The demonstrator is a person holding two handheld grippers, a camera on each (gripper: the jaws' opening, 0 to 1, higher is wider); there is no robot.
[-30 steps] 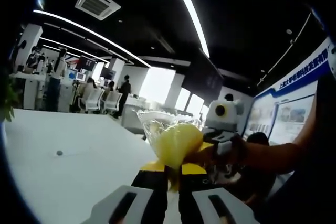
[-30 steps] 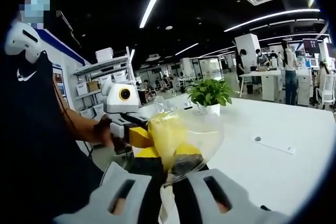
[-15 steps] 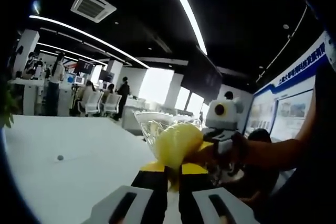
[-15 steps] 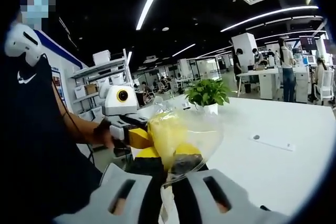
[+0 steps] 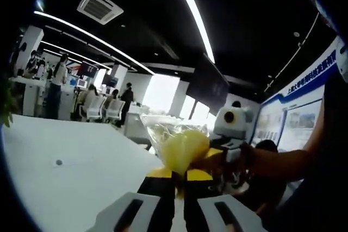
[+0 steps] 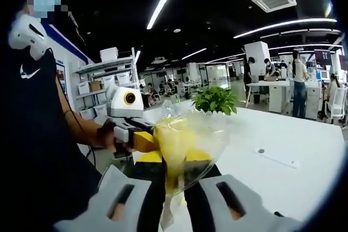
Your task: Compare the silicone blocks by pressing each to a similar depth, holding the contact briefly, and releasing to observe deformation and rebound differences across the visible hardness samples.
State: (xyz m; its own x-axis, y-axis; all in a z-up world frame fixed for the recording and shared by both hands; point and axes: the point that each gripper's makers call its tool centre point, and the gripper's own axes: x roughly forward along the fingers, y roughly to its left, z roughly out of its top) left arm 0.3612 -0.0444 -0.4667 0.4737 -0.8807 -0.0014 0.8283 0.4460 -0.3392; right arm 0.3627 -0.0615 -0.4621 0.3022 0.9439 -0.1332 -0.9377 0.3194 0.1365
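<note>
Nothing moved: both tongs (image 5: 178, 180) (image 6: 173, 175) still pinch yellow bag (image 5: 182, 148).

Long ceiling light strips (image 5: 193, 14) burn white against a dark ceiling in both views, and a blown-out window (image 5: 160, 91) below them glares with no detail in the left gripper view. The white table (image 6: 293, 139) reflects this light evenly, with soft shadows. Fisheye bending curves the strips. Both pictures are slightly soft; beneath the strips, a clear bag (image 6: 187, 139) shows faint sheen.
</note>
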